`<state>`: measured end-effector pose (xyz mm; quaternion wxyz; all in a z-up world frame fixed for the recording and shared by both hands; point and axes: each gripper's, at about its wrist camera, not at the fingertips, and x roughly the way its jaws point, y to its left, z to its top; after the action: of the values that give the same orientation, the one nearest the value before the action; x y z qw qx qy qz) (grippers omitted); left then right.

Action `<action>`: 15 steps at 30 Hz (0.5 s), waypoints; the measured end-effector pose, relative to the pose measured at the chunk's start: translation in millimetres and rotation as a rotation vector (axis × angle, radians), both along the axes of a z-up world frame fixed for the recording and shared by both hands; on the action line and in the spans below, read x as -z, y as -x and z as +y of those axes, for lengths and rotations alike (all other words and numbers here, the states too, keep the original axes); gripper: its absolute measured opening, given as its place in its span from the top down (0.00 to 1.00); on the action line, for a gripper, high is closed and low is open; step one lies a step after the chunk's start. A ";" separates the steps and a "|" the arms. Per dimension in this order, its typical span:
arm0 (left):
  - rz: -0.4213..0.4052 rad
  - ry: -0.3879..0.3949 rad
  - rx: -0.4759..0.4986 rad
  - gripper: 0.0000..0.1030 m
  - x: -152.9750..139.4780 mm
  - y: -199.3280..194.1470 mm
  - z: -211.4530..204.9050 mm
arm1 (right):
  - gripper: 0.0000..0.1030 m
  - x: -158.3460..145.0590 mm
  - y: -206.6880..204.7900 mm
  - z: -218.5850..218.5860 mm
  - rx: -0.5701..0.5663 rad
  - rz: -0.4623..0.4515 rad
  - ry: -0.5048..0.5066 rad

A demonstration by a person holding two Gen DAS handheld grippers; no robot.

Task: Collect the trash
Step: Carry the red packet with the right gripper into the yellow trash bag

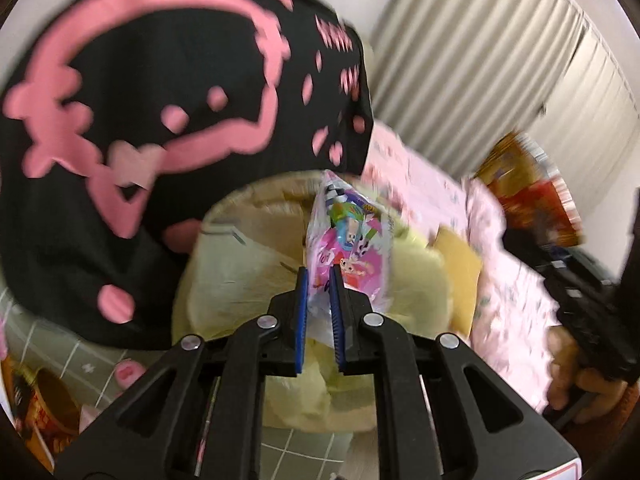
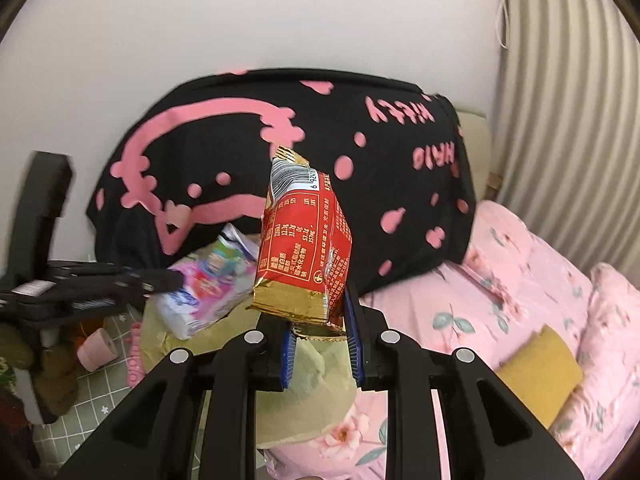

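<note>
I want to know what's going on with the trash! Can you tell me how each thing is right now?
Left claw: shut on the pink snack packet.
Pink snack packet: held up over the paper bag.
Right claw: shut on the red snack packet.
Red snack packet: held upright, crinkled.
Paper bag: open at the top.
Black and pink shirt: draped behind the bag.
Pink quilt: spread out, rumpled.

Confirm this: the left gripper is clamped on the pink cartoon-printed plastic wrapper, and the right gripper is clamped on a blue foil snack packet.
Wrong colour. In the right wrist view the right gripper is clamped on a red and gold foil snack packet, not a blue one. The rest holds: the left gripper is clamped on the pink cartoon-printed plastic wrapper.
</note>
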<state>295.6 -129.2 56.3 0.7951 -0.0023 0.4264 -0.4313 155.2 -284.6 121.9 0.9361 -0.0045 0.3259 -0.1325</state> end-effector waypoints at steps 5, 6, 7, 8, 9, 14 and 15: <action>0.073 0.048 -0.003 0.62 13.9 -11.4 -0.1 | 0.79 7.1 -7.1 1.4 -0.018 0.034 -0.004; 0.058 0.056 -0.025 0.61 11.3 -12.5 5.6 | 0.79 8.1 -11.5 1.8 -0.038 0.030 -0.012; 0.038 0.056 -0.046 0.61 7.7 -12.4 10.6 | 0.79 9.3 -16.2 2.4 -0.061 0.025 -0.025; 0.003 0.056 -0.084 0.61 1.5 -10.8 19.5 | 0.79 9.8 -20.0 3.4 -0.080 0.021 -0.036; -0.015 0.053 -0.117 0.61 -2.4 -10.8 26.2 | 0.79 11.4 -26.7 5.4 -0.107 0.017 -0.049; -0.046 0.034 -0.258 0.60 -13.2 -3.5 71.0 | 0.79 21.0 -55.9 26.1 -0.260 0.015 -0.117; -0.060 0.018 -0.281 0.60 -11.6 -2.2 77.5 | 0.79 26.6 -59.1 29.1 -0.278 0.026 -0.134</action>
<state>297.8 -51.7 67.9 0.8600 -0.0561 0.3941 -0.3192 214.2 -255.5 95.3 0.9393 0.0110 0.3424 0.0206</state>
